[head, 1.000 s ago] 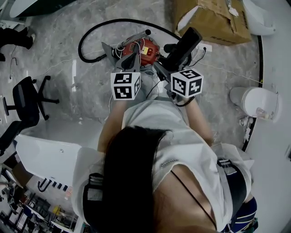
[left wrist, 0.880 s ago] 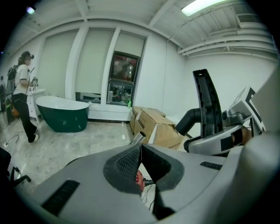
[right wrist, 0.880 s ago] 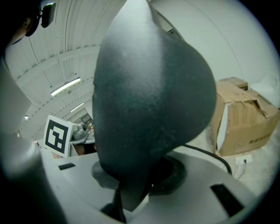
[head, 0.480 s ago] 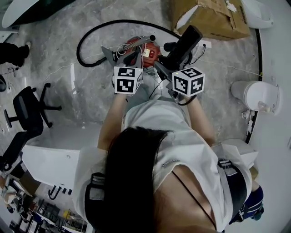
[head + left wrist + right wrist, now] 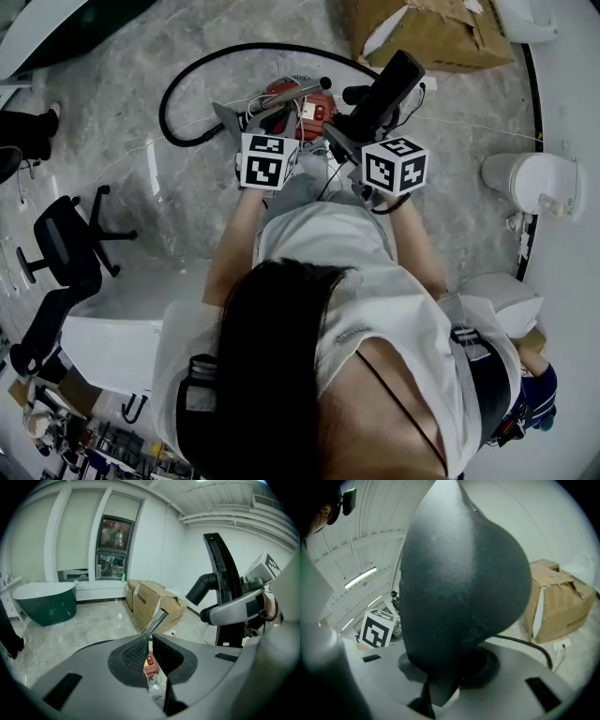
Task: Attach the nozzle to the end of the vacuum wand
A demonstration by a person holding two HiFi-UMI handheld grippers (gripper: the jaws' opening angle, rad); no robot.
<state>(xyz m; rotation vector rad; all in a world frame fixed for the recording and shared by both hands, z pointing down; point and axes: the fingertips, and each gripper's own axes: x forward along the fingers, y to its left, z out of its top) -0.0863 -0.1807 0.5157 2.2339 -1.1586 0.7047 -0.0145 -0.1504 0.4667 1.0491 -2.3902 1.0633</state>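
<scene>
Grey marbled floor (image 5: 122, 94) underfoot, white walls all round. At the left gripper (image 5: 151, 638), pads (image 5: 133, 654) drawn together, pinching the chrome wand (image 5: 157, 619) at their tips; only 1 thin slit open lower down, with a glimpse of red through it. Wand slanting up and away from the jaws, far end free. At the right gripper (image 5: 450, 674), 2 jaws clenched on the narrow lower part of the black nozzle (image 5: 459, 588), its bulging body filling that view. Nozzle held up just right of the wand, near its end but apart from it, not yet joined. 2 marker cubes (image 5: 267, 159) side by side in the head view, forearms and white shirt behind them. Just past the grippers, on the floor, red vacuum body (image 5: 307, 101) with black hose (image 5: 172, 94) looping off to the left and back. Farther out: torn cardboard box (image 5: 441, 33) at the top, thin cables trailing over the marble, black office chair (image 5: 61, 248) at the left, white bin (image 5: 530, 183) at the right. From the left gripper view, dark green bathtub (image 5: 44, 603) against the far wall below pale blinds, tall window (image 5: 115, 548) beside it, white beamed ceiling overhead.
</scene>
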